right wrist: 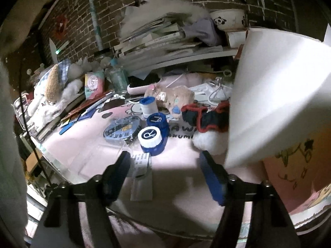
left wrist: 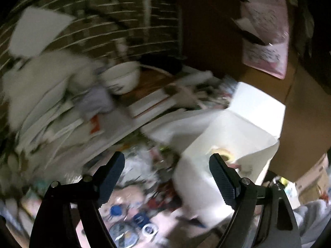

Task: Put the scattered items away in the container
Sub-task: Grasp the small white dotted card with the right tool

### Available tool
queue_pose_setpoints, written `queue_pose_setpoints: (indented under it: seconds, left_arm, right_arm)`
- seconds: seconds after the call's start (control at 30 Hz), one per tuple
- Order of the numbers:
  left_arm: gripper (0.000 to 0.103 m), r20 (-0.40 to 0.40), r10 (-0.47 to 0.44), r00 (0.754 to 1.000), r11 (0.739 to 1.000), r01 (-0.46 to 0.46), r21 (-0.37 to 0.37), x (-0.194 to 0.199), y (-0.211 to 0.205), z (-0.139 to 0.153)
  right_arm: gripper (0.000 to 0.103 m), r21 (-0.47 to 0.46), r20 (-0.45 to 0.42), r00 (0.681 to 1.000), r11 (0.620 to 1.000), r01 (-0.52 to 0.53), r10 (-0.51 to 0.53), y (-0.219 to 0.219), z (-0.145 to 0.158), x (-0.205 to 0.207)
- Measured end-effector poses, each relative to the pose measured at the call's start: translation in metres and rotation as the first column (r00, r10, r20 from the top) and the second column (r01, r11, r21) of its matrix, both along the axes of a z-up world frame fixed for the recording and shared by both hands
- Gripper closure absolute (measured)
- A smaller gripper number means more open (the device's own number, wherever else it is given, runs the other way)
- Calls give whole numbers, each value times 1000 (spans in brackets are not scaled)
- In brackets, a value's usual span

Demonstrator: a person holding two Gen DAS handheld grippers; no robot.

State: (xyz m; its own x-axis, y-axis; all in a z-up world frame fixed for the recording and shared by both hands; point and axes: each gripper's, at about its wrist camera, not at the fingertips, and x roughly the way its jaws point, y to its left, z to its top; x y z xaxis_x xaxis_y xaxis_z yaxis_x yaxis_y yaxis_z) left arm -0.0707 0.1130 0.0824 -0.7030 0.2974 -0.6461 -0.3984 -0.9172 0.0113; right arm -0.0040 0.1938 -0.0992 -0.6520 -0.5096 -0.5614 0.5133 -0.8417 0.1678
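Lying just beyond the spread, empty right tongs (right wrist: 163, 162), the contact-lens case (right wrist: 152, 136) neighbours the white container (right wrist: 275, 95).

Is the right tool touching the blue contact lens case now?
Apart. In the right wrist view, the right tool is open, and bare pink mat shows between its fingertips and the blue contact lens case beyond.

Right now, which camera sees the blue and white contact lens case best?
The right wrist view. There the contact lens case sits sharp and well lit on the pink mat, with its white R cap and blue L cap readable. The left wrist view is smeared by motion; it shows only blurry blue and white blobs low in the picture, probably the case.
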Motion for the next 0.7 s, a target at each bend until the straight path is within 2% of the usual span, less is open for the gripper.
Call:
queue_pose_setpoints:
  seconds: [0.17,0.33,0.5,0.63,0.7]
  left_arm:
    - [22,-1,149,989,985,-148,94,16,-58,-27]
    - [22,24,268,963,949,-268,167,38,-103,-59]
    - [22,43,294,955,932,-297,207,55,-122,-80]
    - [22,55,286,957,930,-291,223,61,-124,-89]
    - [22,60,285,957,929,-291,228,63,-125,-93]
  right_arm:
    - [60,-2,-1,1000,1000,-9,9,-2,1,-2]
    - [60,22,-41,999,999,-33,33,-7,6,12]
    - [60,73,-40,997,996,-59,62,-17,-1,20]
    - [60,92,3,997,993,-74,74,-24,-13,15]
    - [62,94,-17,997,993,-69,71,-24,-14,17]
